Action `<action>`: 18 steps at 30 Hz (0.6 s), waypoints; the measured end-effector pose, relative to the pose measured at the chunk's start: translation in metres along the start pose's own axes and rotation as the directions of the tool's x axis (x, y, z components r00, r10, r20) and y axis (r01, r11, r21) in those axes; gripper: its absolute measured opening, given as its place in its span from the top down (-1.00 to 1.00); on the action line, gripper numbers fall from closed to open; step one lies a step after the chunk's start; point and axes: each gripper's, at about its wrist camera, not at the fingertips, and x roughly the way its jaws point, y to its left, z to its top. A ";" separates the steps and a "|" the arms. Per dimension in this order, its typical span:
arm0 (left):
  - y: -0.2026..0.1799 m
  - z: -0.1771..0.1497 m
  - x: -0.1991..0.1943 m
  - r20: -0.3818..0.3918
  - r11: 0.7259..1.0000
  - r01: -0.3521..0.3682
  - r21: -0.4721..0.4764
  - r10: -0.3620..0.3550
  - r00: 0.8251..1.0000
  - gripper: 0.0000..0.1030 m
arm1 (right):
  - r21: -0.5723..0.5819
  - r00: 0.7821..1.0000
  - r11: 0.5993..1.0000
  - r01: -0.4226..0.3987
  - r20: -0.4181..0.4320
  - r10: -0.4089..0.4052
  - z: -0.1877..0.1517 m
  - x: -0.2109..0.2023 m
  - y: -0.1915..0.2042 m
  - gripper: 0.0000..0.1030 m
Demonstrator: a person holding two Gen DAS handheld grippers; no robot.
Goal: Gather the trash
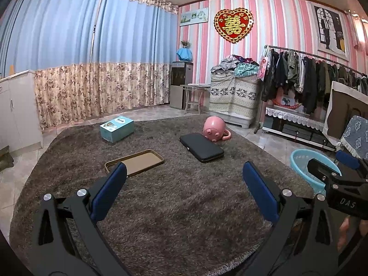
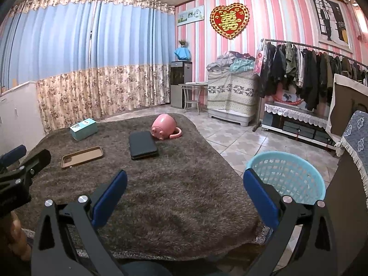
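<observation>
Four things lie on the brown shag rug (image 1: 172, 202): a teal carton (image 1: 116, 128), a brown phone case (image 1: 135, 162), a black flat case (image 1: 201, 147) and a pink pig-shaped cup (image 1: 214, 130) on its side. They also show in the right wrist view: the carton (image 2: 83, 128), the phone case (image 2: 81, 157), the black case (image 2: 142, 145), the pink cup (image 2: 163, 127). A light blue plastic basket (image 2: 287, 176) stands on the tiles at the rug's right edge. My left gripper (image 1: 184, 191) is open and empty above the rug. My right gripper (image 2: 184, 193) is open and empty, its right finger beside the basket.
A white cabinet (image 1: 16, 110) stands at the left. A water dispenser (image 1: 180, 85), a small stool (image 1: 194, 96), a cloth-covered chest (image 1: 233, 96), a clothes rack (image 1: 310, 73) and a low shelf (image 1: 296, 124) line the far and right walls. A chair with blue cloth (image 2: 354, 138) is near right.
</observation>
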 end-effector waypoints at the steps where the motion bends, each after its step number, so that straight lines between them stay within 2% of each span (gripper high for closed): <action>1: 0.000 0.000 0.000 0.000 1.000 0.000 -0.001 0.000 1.000 -0.90 | 0.001 1.000 1.000 -0.001 0.001 0.001 0.000 0.000 0.000 -0.91; 18: 0.000 0.001 0.000 0.014 1.000 -0.009 0.007 0.009 1.000 -0.90 | 0.000 1.000 1.000 0.005 0.007 -0.005 0.004 -0.001 0.001 -0.91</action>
